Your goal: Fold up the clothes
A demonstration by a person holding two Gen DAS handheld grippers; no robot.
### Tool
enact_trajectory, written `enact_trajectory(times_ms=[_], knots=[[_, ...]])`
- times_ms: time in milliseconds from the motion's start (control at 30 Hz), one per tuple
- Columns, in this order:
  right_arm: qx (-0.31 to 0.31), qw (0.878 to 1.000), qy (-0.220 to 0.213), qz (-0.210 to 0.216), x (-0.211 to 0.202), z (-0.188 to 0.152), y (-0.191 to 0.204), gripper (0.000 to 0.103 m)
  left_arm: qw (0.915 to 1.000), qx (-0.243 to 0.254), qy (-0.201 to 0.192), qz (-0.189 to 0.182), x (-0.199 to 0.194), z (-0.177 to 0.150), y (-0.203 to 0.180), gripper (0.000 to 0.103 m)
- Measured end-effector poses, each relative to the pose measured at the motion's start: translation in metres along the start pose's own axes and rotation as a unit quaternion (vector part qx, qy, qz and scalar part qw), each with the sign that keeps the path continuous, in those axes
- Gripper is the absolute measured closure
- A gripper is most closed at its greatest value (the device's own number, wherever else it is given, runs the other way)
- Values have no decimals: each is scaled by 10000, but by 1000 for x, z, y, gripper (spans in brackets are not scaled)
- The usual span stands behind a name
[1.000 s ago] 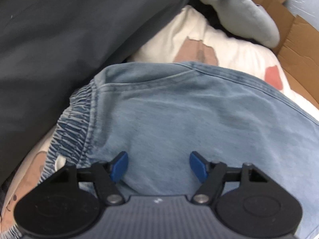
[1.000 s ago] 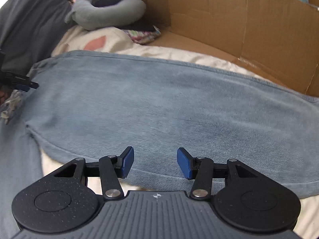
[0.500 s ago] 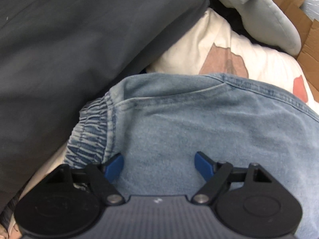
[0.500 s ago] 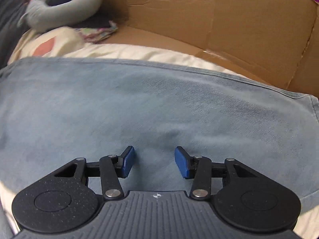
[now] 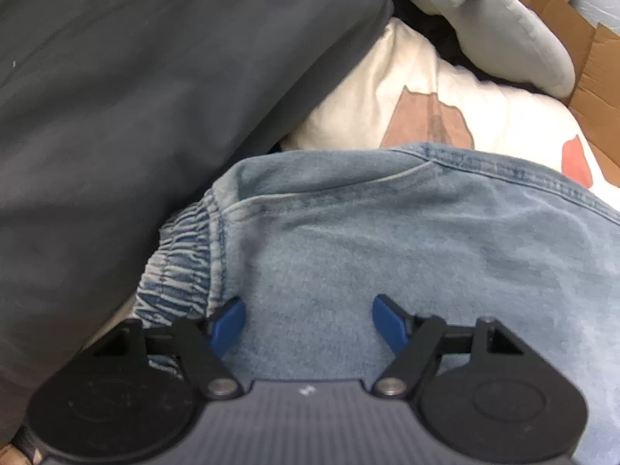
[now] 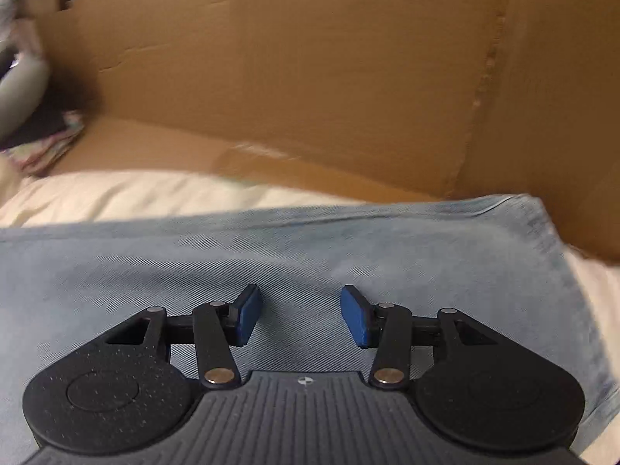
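Light blue denim trousers (image 5: 407, 240) lie flat on a cream sheet. Their gathered elastic waistband (image 5: 182, 259) shows at the left of the left wrist view. My left gripper (image 5: 308, 319) hovers open just over the denim beside that waistband, nothing between its blue pads. In the right wrist view the trouser leg (image 6: 271, 255) runs across, its hem end (image 6: 542, 224) at the right. Low over the leg near that hem, my right gripper (image 6: 300, 312) stands open and holds nothing.
A dark grey cloth (image 5: 135, 97) lies along the left of the waistband. A grey neck pillow (image 5: 503, 27) sits behind on the patterned cream sheet (image 5: 387, 89). A brown cardboard wall (image 6: 310, 77) rises close behind the trouser leg.
The left gripper has shifted left toward the waistband and opened a little wider. The right gripper has travelled right along the leg to the hem end, staying open.
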State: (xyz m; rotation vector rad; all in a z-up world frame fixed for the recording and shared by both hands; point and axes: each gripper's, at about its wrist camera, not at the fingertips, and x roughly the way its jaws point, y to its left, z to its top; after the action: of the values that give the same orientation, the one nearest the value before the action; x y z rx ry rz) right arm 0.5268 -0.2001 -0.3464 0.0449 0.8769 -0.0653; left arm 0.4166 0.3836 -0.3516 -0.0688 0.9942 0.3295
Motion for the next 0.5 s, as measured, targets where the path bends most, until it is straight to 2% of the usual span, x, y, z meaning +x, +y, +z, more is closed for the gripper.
enact_trajectory(times_ms=[133,300,400,500], knots=[[460,9989,-16,75,14,12,-21,52,9998,94,-96,-150,-2,-5,3,28],[284,9994,-81,-157,33,24,-17,50,9996,-28,-34,-269,-7,-7,8,27],[193,9995,11,-251,39,34,-13,48,9995,111,6,-305,-13,-6,6,26],[134,9997,67,-210,31,35,-13,48,9992,49,-38,-402,-21,-5,11,25]])
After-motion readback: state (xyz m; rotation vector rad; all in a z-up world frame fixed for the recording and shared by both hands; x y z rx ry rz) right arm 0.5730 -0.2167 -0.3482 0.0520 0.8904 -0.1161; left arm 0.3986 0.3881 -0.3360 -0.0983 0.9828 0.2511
